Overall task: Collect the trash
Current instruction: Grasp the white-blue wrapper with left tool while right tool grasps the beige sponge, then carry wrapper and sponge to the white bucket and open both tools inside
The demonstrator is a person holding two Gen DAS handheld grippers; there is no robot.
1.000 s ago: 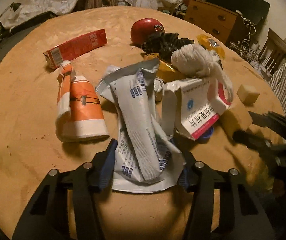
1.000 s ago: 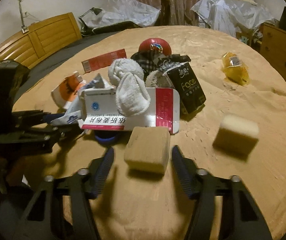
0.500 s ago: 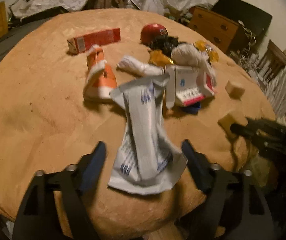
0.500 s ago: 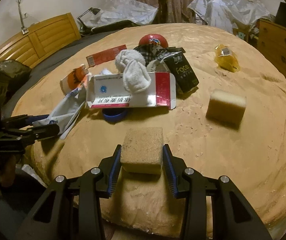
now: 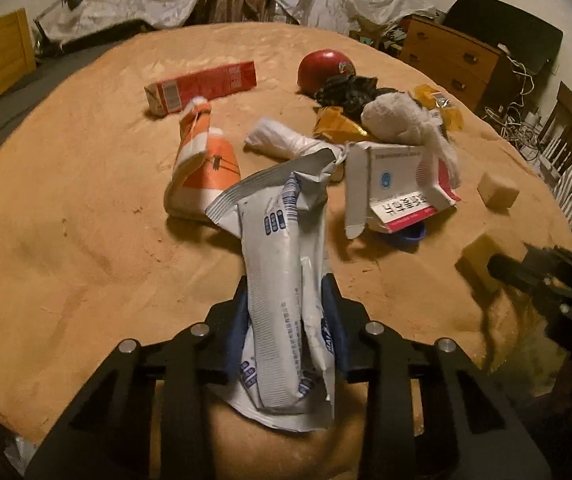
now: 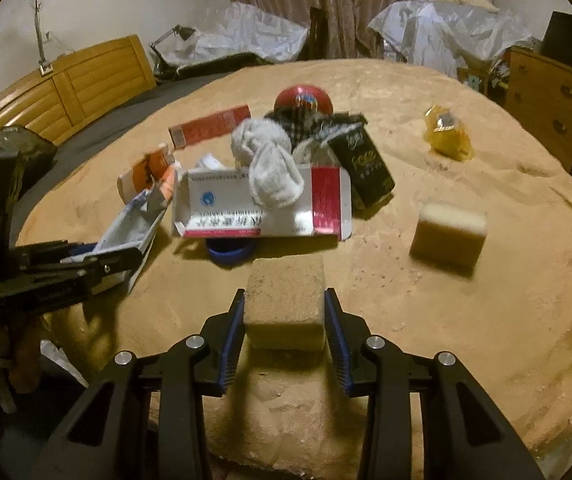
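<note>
where "face" shows — black pack (image 6: 365,168) beside medicine box (image 6: 262,206).

We see a white wrapper (image 5: 278,280) w/ blue print, tan sponge (image 6: 284,306), red carton (image 5: 202,86), orange-white pouch (image 5: 202,168).

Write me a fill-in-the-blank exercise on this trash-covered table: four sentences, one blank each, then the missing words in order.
1. The left gripper is shut on a crumpled white and ____ wrapper.
2. The right gripper is shut on a tan ____ block.
3. A white sock lies draped over the open red and white ____.
4. A second sponge block lies loose on the ____ tablecloth.

Missing words: blue; sponge; box; tan
</note>
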